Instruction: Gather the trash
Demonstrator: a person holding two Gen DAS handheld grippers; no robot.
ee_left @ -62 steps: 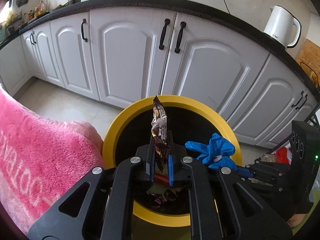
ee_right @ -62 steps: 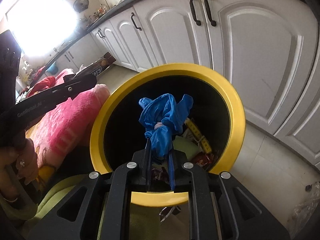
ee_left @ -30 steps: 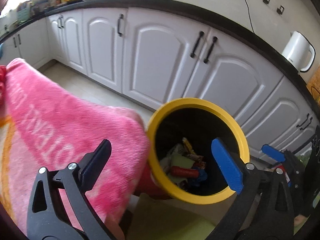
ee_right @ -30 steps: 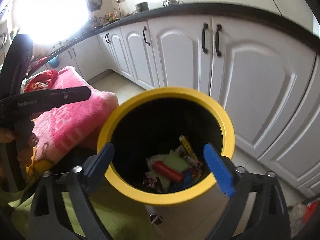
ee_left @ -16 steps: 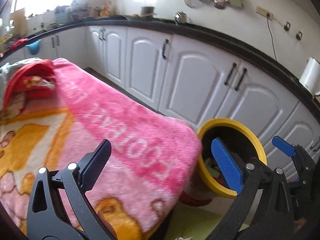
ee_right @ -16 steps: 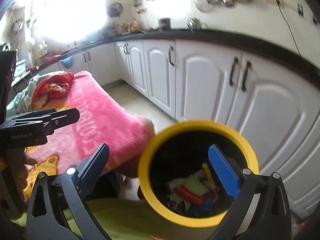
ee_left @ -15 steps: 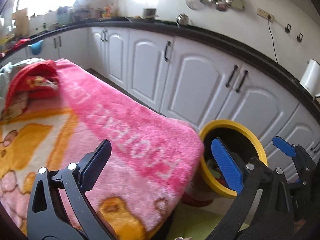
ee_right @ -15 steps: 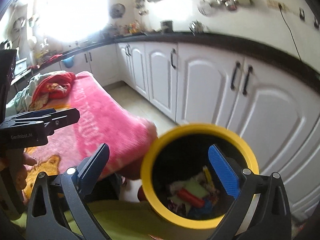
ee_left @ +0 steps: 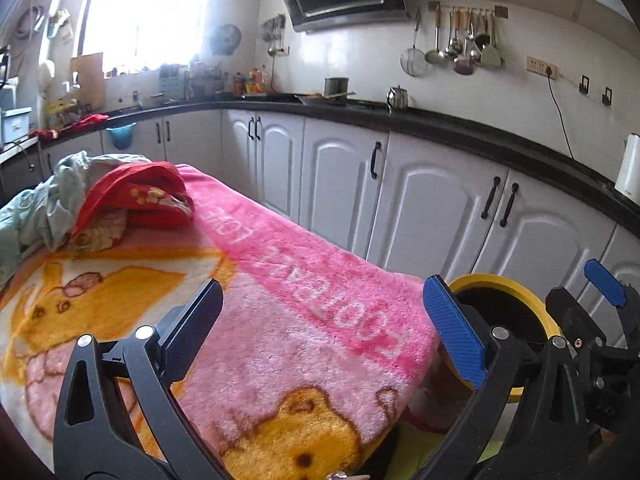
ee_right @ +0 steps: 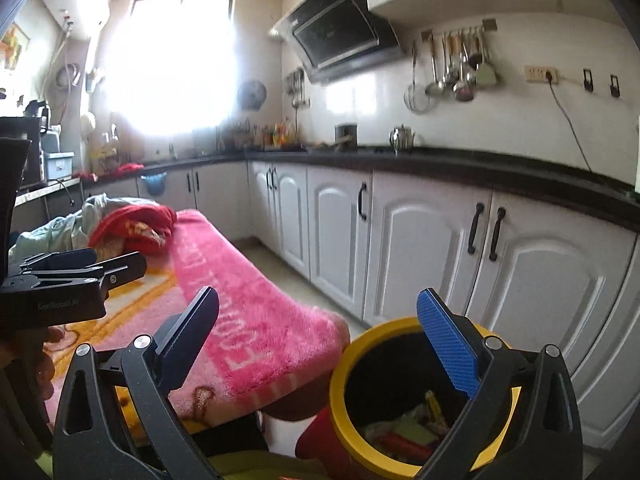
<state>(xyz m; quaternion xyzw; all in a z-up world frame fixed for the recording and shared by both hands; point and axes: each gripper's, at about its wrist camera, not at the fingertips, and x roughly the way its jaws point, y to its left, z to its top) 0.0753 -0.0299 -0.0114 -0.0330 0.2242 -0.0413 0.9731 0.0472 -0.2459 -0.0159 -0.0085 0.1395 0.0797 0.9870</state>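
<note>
A yellow-rimmed black trash bin (ee_right: 404, 326) stands on the floor by the white cabinets; it also shows in the left wrist view (ee_left: 504, 282). Several pieces of trash (ee_right: 404, 428) lie at its bottom. My left gripper (ee_left: 324, 328) is open and empty above the pink blanket (ee_left: 280, 320), left of the bin. My right gripper (ee_right: 320, 340) is open and empty, raised above the bin's near side. The left gripper (ee_right: 84, 268) shows from the side in the right wrist view. The right gripper (ee_left: 600, 292) shows at the right edge of the left wrist view.
The pink and orange blanket (ee_right: 240, 312) covers a table beside the bin. A red cloth (ee_left: 136, 196) and pale green cloth (ee_left: 40, 208) are heaped at its far end. White cabinets (ee_left: 432, 208) under a black counter run behind. A white kettle (ee_left: 630, 168) stands far right.
Both grippers let go of the wrapper and the blue glove into the bin, opened, and have since risen and pulled back. The views now tilt up over the blanket and kitchen.
</note>
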